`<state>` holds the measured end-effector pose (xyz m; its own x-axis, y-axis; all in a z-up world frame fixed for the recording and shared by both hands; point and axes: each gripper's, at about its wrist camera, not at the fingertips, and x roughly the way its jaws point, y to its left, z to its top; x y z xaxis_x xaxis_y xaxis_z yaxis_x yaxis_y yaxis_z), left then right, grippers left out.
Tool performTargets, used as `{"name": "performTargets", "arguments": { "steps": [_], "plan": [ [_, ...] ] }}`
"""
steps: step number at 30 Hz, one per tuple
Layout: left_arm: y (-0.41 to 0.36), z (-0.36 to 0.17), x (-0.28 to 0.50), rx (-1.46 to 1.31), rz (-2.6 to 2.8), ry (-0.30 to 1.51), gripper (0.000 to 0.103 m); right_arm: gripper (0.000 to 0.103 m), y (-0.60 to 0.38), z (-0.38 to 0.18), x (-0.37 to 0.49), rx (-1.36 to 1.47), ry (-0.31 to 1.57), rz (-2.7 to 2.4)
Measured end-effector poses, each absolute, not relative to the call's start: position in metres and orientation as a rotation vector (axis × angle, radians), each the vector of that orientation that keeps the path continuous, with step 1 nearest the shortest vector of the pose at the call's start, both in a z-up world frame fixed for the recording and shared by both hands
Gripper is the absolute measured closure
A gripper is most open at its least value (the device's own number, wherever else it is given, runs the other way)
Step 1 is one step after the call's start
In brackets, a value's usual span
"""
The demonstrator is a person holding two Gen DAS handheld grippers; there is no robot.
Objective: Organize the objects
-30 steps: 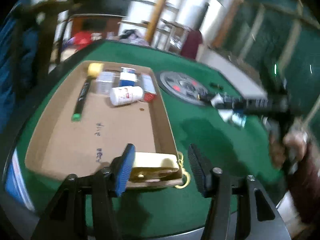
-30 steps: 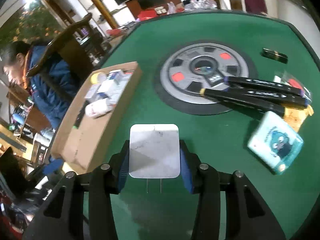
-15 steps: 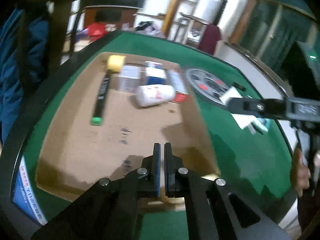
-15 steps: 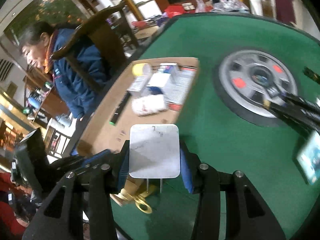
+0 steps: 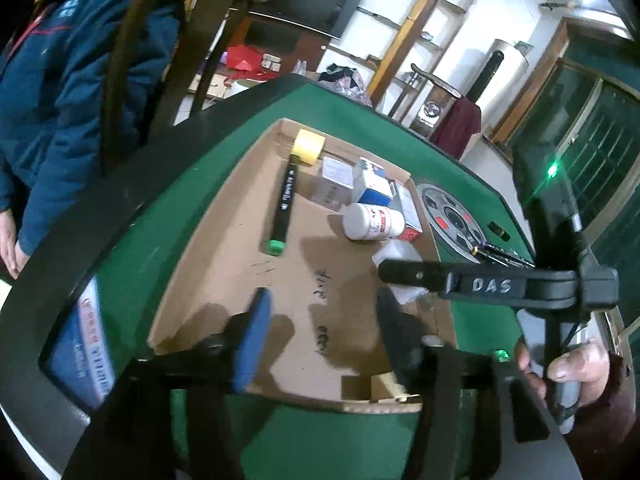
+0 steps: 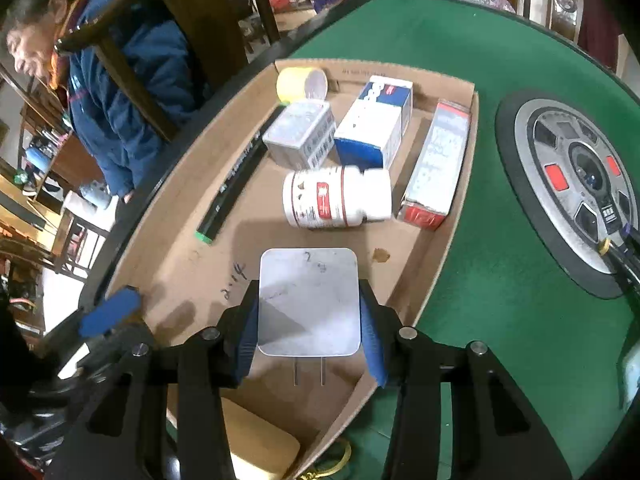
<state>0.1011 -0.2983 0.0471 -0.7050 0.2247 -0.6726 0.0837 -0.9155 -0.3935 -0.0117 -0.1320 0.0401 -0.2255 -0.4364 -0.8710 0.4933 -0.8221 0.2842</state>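
Two fingers of the left gripper (image 5: 320, 336) have just been opening, nothing between them, over the cardboard box (image 5: 224, 240). Right view: right gripper (image 6: 310, 332) clamped on a white charger (image 6: 308, 300), seemingly above the box floor, near the bottle (image 6: 336, 196).

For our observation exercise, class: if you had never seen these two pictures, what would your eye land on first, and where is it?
First, the white plug adapter clamped in the right gripper, hovering over the near part of the cardboard tray. Next, the white pill bottle lying on its side mid-tray among boxes, beside a black marker. The left gripper, its jaws just reopened, holds nothing above the tray.
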Motion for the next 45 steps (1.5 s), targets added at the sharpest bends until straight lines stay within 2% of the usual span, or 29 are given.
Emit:
{"name": "performTargets", "arguments": {
  "steps": [3,8,14,22,28,33,36,40,45],
  "plan": [
    [-0.3,0.049,0.104,-1.166,2.771,-0.637,0.046,0.058,-0.135,0.04,-0.007,1.449,0.114,-2.11],
    [-0.297,0.051,0.106,-1.185,2.75,-0.671,0.044,0.058,-0.117,0.061,-0.001,1.391,0.021,-2.131],
    [-0.271,0.066,0.113,-1.157,2.742,-0.609,0.042,0.058,-0.046,0.096,0.014,1.284,-0.027,-2.283],
    [-0.165,0.078,0.099,-1.175,2.569,-0.363,0.042,0.058,0.131,0.096,0.02,1.314,-0.334,-2.576],
    [-0.105,0.083,0.091,-1.197,2.473,-0.287,0.042,0.058,0.212,0.074,0.009,1.378,-0.527,-2.712],
    [-0.086,0.089,0.091,-1.195,2.477,-0.239,0.042,0.058,0.226,0.06,-0.018,1.328,-0.643,-2.709],
    [-0.086,0.088,0.091,-1.208,2.494,-0.232,0.042,0.056,0.207,0.046,-0.031,1.379,-0.659,-2.54],
    [-0.09,0.081,0.085,-1.237,2.515,-0.235,0.042,0.056,0.145,0.047,-0.01,1.297,-0.603,-2.131],
    [-0.08,0.067,0.074,-1.296,2.482,-0.231,0.042,0.055,0.141,0.073,0.0,1.239,-0.473,-2.304]
  ]
}}
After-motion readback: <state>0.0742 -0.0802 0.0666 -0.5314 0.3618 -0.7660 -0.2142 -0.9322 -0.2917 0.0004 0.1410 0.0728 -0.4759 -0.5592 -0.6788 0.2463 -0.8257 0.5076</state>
